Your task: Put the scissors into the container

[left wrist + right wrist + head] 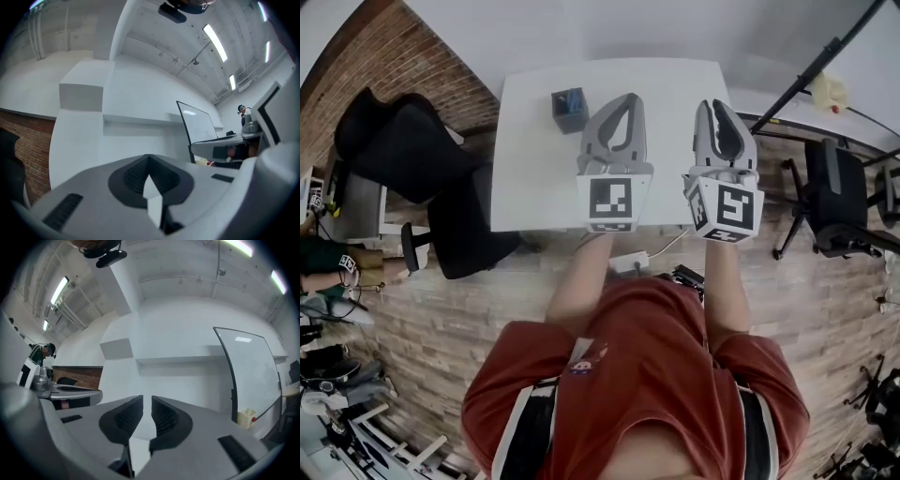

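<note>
A small dark blue container (570, 109) stands on the white table (534, 178), near its far left part. No scissors show in any view. Both grippers are held above the table's near half and point away from me. My left gripper (630, 97) is to the right of the container; in the left gripper view its jaws (149, 158) meet at the tips with nothing between them. My right gripper (718, 105) is further right. In the right gripper view its jaws (146, 401) stand a narrow gap apart, empty. Both gripper views look at a white wall.
Black office chairs (412, 150) stand left of the table and another chair (834, 202) stands to the right. A white power strip (630, 262) lies on the wood floor at the table's near edge. A whiteboard (248, 376) leans by the wall.
</note>
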The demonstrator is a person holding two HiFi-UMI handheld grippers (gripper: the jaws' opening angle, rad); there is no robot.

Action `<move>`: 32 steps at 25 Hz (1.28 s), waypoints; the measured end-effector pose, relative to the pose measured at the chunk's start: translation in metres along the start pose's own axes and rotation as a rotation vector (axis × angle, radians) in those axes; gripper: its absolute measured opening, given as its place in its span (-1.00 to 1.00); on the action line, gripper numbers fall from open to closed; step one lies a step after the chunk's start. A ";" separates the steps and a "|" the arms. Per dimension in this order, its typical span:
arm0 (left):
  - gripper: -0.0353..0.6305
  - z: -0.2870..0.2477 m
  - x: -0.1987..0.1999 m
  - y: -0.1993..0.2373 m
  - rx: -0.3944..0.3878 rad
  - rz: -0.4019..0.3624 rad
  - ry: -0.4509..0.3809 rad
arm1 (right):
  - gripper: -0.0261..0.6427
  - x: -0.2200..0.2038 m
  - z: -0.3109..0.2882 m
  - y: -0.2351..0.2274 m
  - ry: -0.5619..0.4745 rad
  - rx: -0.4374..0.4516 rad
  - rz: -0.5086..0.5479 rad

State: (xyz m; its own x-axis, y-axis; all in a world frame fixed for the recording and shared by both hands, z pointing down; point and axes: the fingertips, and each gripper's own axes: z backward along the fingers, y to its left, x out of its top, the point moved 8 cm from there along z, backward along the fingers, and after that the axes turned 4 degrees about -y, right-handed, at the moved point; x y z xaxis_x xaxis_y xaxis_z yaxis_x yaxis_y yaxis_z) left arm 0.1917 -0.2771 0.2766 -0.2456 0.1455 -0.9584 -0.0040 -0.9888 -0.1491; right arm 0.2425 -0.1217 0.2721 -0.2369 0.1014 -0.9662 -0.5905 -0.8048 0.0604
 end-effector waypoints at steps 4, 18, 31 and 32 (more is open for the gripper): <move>-0.86 -0.003 -0.002 -0.001 -0.014 -0.017 0.002 | -0.86 0.000 0.000 0.003 -0.030 0.000 0.000; -0.86 -0.005 -0.006 -0.003 -0.004 -0.035 0.024 | -0.89 -0.007 -0.005 0.010 -0.031 0.061 -0.003; -0.86 0.001 0.002 0.000 0.035 -0.018 -0.017 | -0.89 -0.006 0.000 0.015 -0.057 0.059 -0.002; -0.86 0.001 0.002 0.000 0.031 -0.020 -0.017 | -0.89 -0.006 0.001 0.015 -0.057 0.059 -0.002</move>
State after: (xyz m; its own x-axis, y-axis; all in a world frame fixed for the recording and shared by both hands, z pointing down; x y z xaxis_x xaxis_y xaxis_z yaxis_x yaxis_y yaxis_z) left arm 0.1899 -0.2767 0.2752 -0.2619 0.1650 -0.9509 -0.0391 -0.9863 -0.1604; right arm 0.2346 -0.1336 0.2789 -0.2783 0.1379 -0.9505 -0.6351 -0.7688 0.0744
